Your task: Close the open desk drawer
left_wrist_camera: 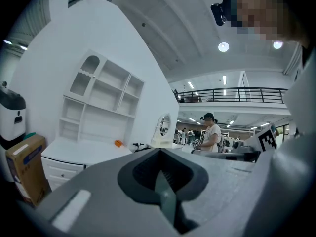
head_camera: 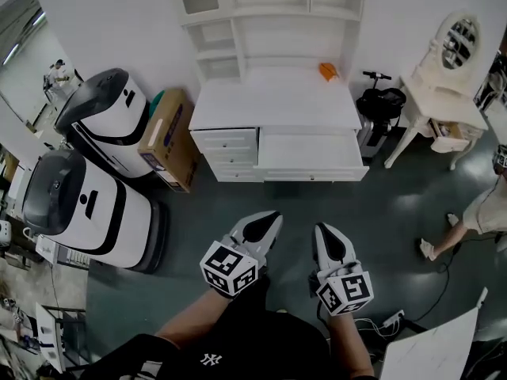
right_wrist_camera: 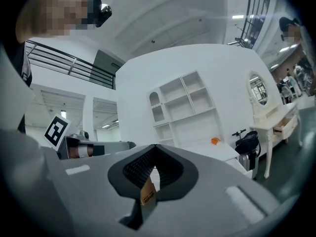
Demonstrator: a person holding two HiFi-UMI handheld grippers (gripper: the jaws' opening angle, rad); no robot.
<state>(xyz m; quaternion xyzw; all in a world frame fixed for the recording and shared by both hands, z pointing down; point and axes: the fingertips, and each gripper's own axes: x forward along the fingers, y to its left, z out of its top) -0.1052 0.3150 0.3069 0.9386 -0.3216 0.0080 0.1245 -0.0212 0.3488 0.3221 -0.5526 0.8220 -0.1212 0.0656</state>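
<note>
I hold left claw (head_camera: 274,215) and right claw (head_camera: 320,229) clenched, empty, by me, since the drawer (head_camera: 309,153) lies well off at twelve o'clock.

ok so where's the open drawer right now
In the head view the open drawer juts out from the right half of the white desk, beside the stack of small drawers, well ahead of the left gripper and right gripper.

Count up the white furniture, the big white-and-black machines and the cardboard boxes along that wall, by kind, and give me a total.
White furniture: 2, the desk and the dressing table
White-and-black machines: 2
Cardboard box: 1
Total: 5
</note>
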